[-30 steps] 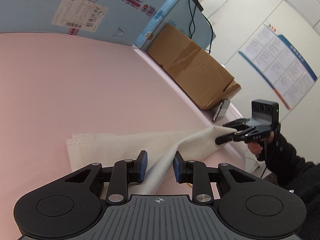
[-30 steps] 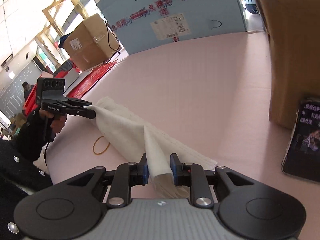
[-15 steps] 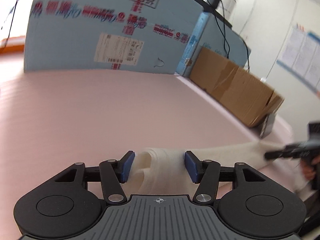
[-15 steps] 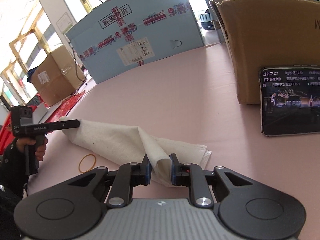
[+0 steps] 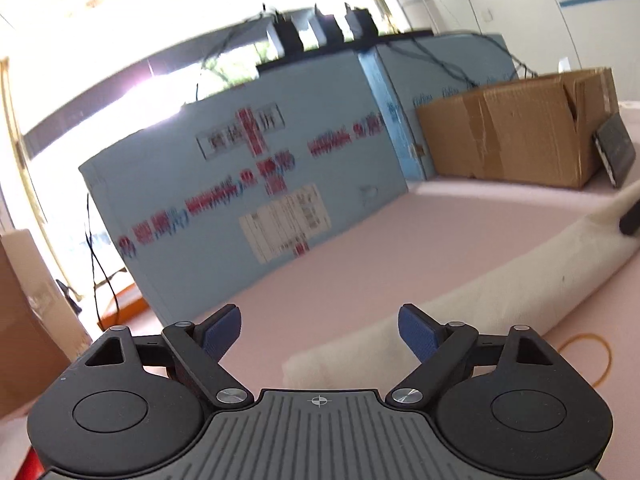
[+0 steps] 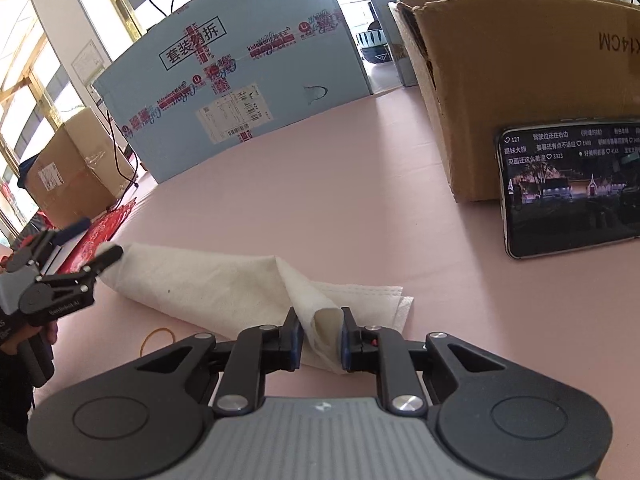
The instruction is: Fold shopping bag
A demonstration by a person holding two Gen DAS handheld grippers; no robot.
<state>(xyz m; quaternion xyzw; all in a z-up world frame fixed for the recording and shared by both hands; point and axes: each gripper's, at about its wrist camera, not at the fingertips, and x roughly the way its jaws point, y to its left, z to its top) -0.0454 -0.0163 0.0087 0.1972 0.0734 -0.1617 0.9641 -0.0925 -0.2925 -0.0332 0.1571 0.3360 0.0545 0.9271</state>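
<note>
Shopping bag [image 6: 224,280] — cream cloth, folded into a long strip, lying flat on the pink table [image 6: 360,168] and running from your left gripper across to your right one. Its right end is layered, with one fold standing up off the surface.

Right gripper [image 6: 320,340] — your jaws are closed on that raised fold, pads pressing the cloth from both sides.

Left gripper [image 5: 320,334] — your jaws are opening and stand wide; nothing is between the pads, and the bag's end lies just beside the right finger. In the right wrist view this gripper sits at the strip's far left tip.

Rubber band [image 6: 159,338] — yellow, loose on the table just near of the bag, between your two grippers.

Phone [image 6: 572,188] — screen lit, propped against the brown cardboard box [image 6: 520,72] at far right, well apart from the bag.

Blue carton [image 6: 240,72] — large, printed in red, shipping label on its face, standing along the far edge of the table.

Second brown box [image 6: 76,176] — off the table at far left, with a red printed sheet [image 6: 100,232] in front of it.
</note>
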